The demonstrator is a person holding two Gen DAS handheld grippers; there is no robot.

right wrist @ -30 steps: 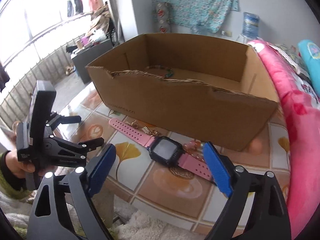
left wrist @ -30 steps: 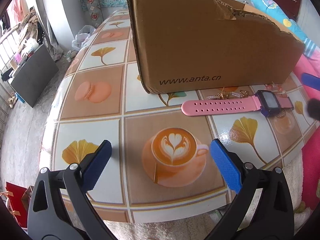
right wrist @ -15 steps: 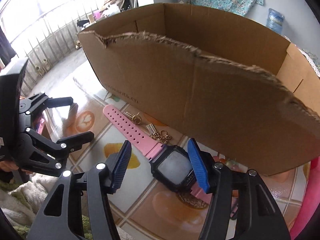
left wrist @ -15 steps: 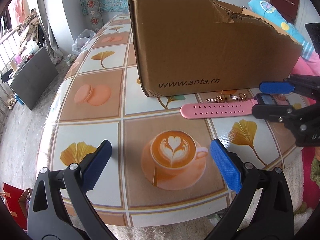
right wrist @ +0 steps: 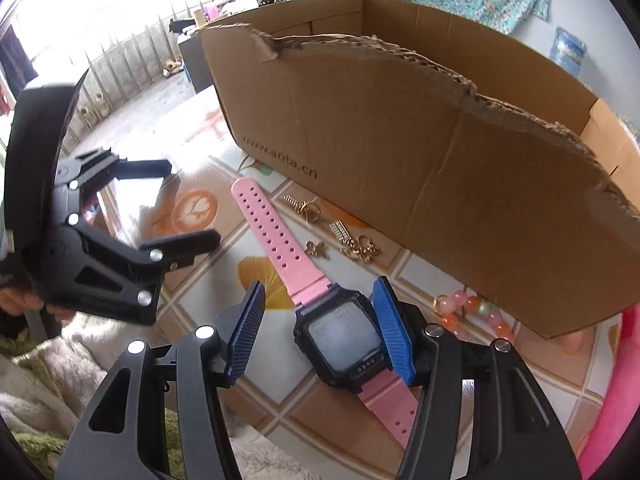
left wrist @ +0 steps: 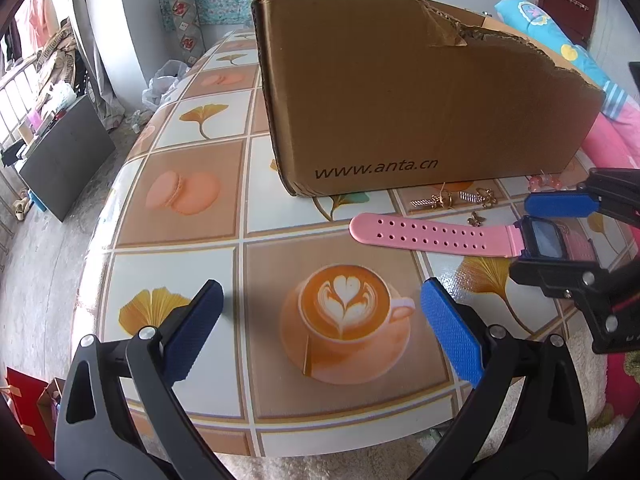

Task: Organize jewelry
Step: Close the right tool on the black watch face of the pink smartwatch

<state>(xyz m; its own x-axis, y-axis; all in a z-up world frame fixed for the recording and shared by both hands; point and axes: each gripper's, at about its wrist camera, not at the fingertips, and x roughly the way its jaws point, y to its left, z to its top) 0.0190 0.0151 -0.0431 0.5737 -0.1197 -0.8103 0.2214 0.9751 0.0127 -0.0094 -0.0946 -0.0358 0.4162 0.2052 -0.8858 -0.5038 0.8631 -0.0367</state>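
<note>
A pink-strapped watch (right wrist: 344,332) with a dark square body lies flat on the table in front of a torn cardboard box (right wrist: 440,152). My right gripper (right wrist: 318,292) straddles the watch body and its jaws are closing. The right pad is against the body's side, while the left pad still stands clear of it. In the left wrist view the watch (left wrist: 436,236) lies at the right with the right gripper (left wrist: 556,238) over its body. My left gripper (left wrist: 320,292) hangs open over the coffee-cup print, holding nothing. Small gold charms (right wrist: 348,236) and a bead bracelet (right wrist: 468,312) lie by the box.
The table (left wrist: 180,200) has a glossy tile-print cloth and ends just below both grippers. The box (left wrist: 420,100) stands open-topped behind the jewelry. Pink bedding (right wrist: 616,400) lies to the right. My left gripper (right wrist: 176,204) is left of the watch strap.
My right gripper came down and forward over the watch, and its jaws narrowed around the watch body. The left gripper stayed where it was, open.
</note>
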